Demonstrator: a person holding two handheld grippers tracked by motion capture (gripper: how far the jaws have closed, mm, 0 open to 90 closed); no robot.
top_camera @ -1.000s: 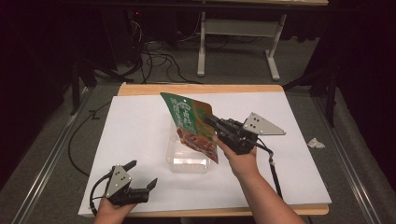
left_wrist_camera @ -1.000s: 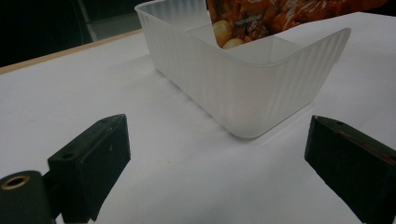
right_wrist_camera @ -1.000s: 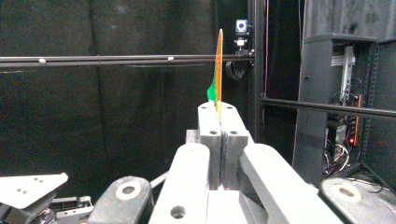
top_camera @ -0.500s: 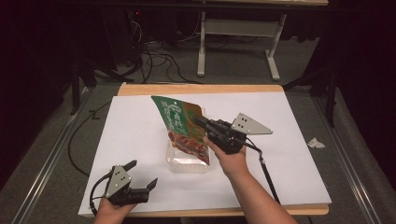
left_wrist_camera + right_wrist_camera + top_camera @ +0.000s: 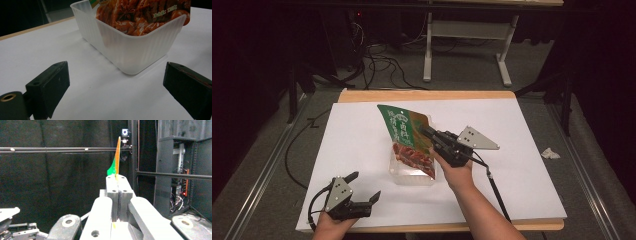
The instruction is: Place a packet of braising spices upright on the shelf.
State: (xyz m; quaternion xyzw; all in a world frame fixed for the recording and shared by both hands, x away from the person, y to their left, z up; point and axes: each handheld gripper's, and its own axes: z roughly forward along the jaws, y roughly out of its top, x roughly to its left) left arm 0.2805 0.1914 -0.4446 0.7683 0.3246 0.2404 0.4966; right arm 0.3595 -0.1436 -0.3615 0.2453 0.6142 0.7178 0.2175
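A green and red snack pouch (image 5: 408, 140) stands tilted with its lower end inside a clear plastic tub (image 5: 412, 176) at the middle of the white table sheet (image 5: 362, 135). My right gripper (image 5: 427, 133) is shut on the pouch's right edge; in the right gripper view the pouch (image 5: 116, 160) shows edge-on, rising from the closed jaws. My left gripper (image 5: 364, 187) rests open near the front left edge, apart from the tub. In the left gripper view its jaws stand wide before the tub (image 5: 130, 47), with the pouch's red print (image 5: 140, 15) seen inside.
A crumpled scrap of paper (image 5: 550, 153) lies on the floor to the right of the table. A white frame stand (image 5: 462, 45) and cables are behind the table. The right gripper's cable (image 5: 494, 187) trails over the sheet.
My right gripper has carried the pouch left and down, so its lower end now sits in the tub. The left gripper has stayed where it was.
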